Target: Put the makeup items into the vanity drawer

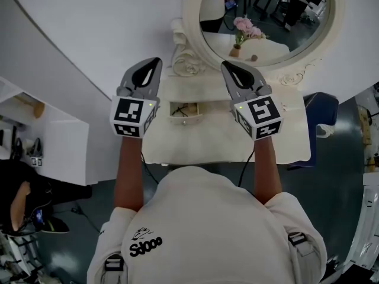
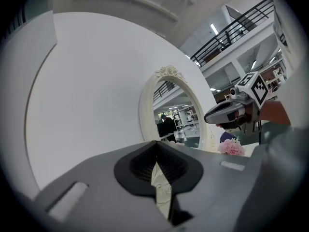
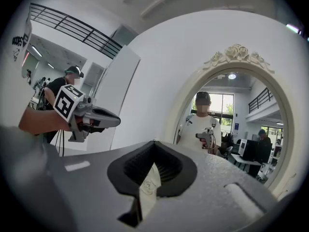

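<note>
In the head view a white vanity table (image 1: pixel 284 147) stands below an oval mirror (image 1: pixel 195 34). A small drawer (image 1: pixel 185 110) in its top is open, with something thin and dark inside; I cannot make out any makeup items. My left gripper (image 1: pixel 157 61) and right gripper (image 1: pixel 225 65) are raised side by side over the tabletop, one on each side of the drawer. Both are shut with nothing between the jaws. The left gripper view shows its jaws (image 2: pixel 156 143) meeting in front of the mirror (image 2: pixel 176 115). The right gripper's jaws (image 3: pixel 153 144) are also closed and empty.
Pink flowers (image 2: pixel 231 147) in a small vase stand by the mirror. A blue chair (image 1: pixel 320 108) is at the table's right end. A white shelf unit (image 1: pixel 53 141) stands to the left. A curved white wall (image 1: pixel 89 34) rises behind the table.
</note>
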Demonstrator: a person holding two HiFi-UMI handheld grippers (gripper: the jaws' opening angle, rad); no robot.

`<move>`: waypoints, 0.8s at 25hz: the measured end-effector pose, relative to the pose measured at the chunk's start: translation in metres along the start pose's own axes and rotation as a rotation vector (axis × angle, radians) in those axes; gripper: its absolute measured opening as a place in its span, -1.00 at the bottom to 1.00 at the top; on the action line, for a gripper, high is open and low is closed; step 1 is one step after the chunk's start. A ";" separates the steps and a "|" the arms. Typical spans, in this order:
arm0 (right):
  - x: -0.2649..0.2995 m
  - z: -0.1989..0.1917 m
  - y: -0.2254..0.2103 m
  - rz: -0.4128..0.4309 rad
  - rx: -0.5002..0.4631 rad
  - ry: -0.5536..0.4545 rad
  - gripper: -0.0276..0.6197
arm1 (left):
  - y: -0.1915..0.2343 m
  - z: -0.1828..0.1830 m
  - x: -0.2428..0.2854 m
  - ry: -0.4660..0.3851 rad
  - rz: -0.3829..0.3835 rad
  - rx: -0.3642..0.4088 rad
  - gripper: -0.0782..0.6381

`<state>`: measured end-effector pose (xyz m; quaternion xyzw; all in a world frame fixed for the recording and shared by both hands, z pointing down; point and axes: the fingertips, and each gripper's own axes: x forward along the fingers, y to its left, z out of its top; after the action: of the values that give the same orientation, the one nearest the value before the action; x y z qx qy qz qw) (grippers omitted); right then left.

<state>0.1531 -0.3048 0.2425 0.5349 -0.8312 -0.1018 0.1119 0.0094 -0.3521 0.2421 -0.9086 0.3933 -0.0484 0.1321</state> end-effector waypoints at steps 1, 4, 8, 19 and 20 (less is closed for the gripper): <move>-0.001 0.004 0.000 0.002 0.002 -0.010 -0.91 | 0.000 0.002 0.000 -0.005 -0.001 0.002 -0.73; -0.001 0.011 0.001 0.004 0.003 -0.027 -0.91 | 0.000 0.004 0.000 -0.011 -0.007 -0.001 -0.73; -0.001 0.009 0.001 0.000 -0.002 -0.025 -0.91 | -0.001 0.004 0.000 -0.013 -0.011 0.003 -0.73; -0.001 0.011 0.003 -0.004 0.001 -0.027 -0.91 | -0.007 0.002 0.000 -0.003 -0.036 0.015 -0.73; -0.001 0.011 0.003 -0.003 0.000 -0.028 -0.91 | -0.008 0.002 0.000 -0.002 -0.038 0.015 -0.73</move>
<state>0.1479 -0.3017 0.2332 0.5347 -0.8320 -0.1093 0.0999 0.0151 -0.3468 0.2425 -0.9149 0.3756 -0.0529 0.1384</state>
